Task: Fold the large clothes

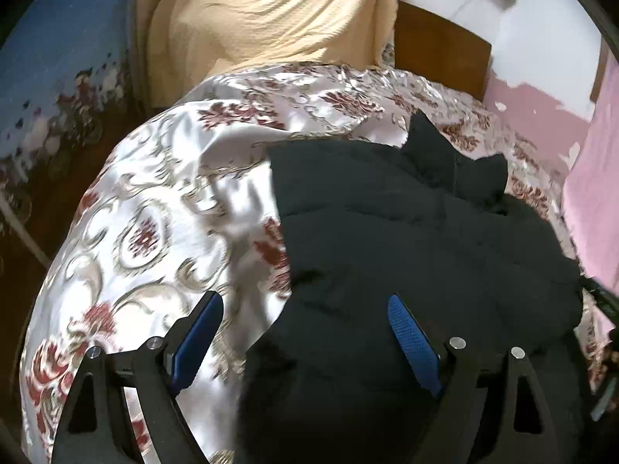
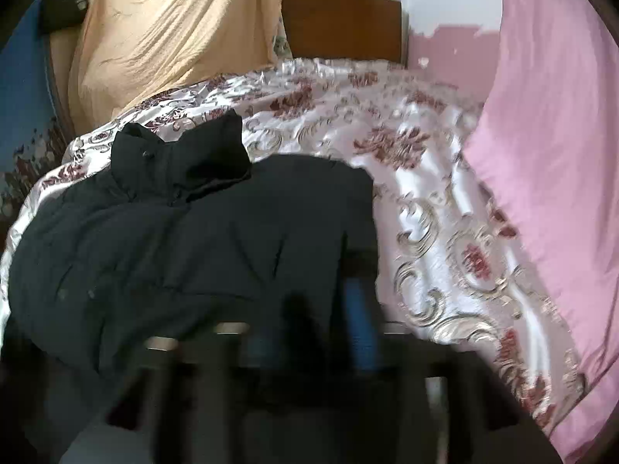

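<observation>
- Black padded jacket (image 1: pixel 418 239) lies spread on the bed, over a shiny floral bedspread (image 1: pixel 162 208), its collar (image 1: pixel 452 158) raised at the end toward the wooden headboard (image 1: pixel 441 50).
- Left tongs (image 1: pixel 305 332) stand wide, gripping nothing; one blue pad (image 1: pixel 197 332) is over the bedspread, the other blue pad (image 1: pixel 414 340) over the jacket's near edge.
- Right tongs (image 2: pixel 309 332) are smeared by motion blur low in the right wrist view; two bluish fingers (image 2: pixel 361 321) sit close together at a dark fold of the jacket (image 2: pixel 185 239), but whether they pinch the cloth I cannot tell.
- Yellow cloth (image 2: pixel 170 31) hangs beside the headboard, and a pink sheet (image 2: pixel 549 147) borders the bedspread's right side.
</observation>
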